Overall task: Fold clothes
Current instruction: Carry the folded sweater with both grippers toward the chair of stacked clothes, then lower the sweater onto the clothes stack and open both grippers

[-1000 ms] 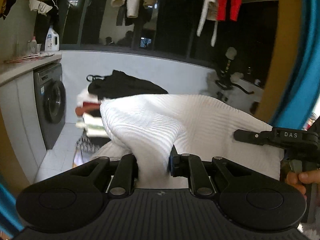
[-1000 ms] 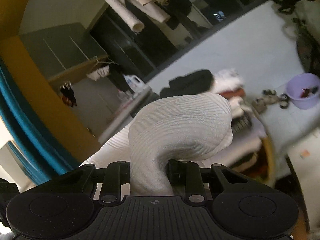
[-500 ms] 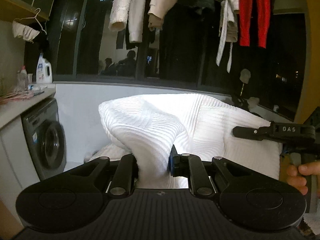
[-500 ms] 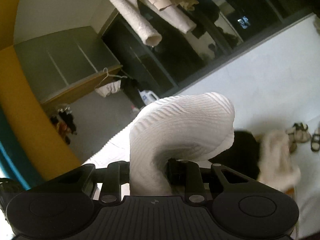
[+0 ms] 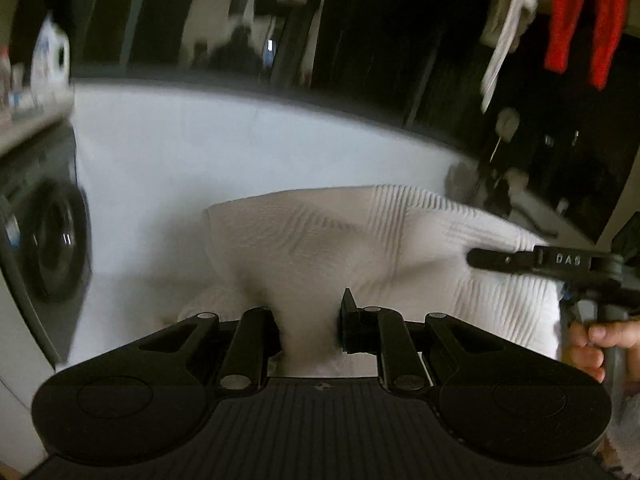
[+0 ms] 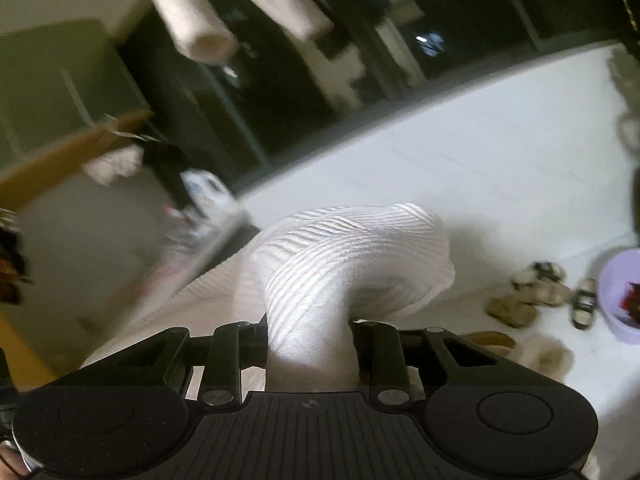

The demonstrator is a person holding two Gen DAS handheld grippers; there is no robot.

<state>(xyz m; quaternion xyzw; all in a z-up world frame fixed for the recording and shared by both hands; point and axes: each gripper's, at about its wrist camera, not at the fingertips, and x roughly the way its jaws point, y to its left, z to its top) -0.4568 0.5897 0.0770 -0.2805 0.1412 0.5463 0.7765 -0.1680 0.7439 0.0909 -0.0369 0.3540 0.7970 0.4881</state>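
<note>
Left gripper [image 5: 308,320]: its two fingers are pinching a bunched fold of the white ribbed garment [image 5: 360,248], which is rising out of the jaws and spreading away to the right, held up in the air. At the right edge of the left wrist view, the right gripper [image 5: 560,264] is lying level against the far edge of the same cloth, and a hand [image 5: 592,340] is curling around its handle below. Right gripper [image 6: 308,340], seen from its own camera: its jaws are clamping a thick roll of the garment [image 6: 344,260], which is arching up and over to the right. Behind the cloth a washing machine [image 5: 44,240] is standing at the left, and a red garment [image 5: 580,20] is hanging overhead. On the pale floor to the right, slippers [image 6: 536,292] are lying beside a purple basin [image 6: 620,292]; both views are motion-blurred, so finer detail is probably unreliable.
</note>
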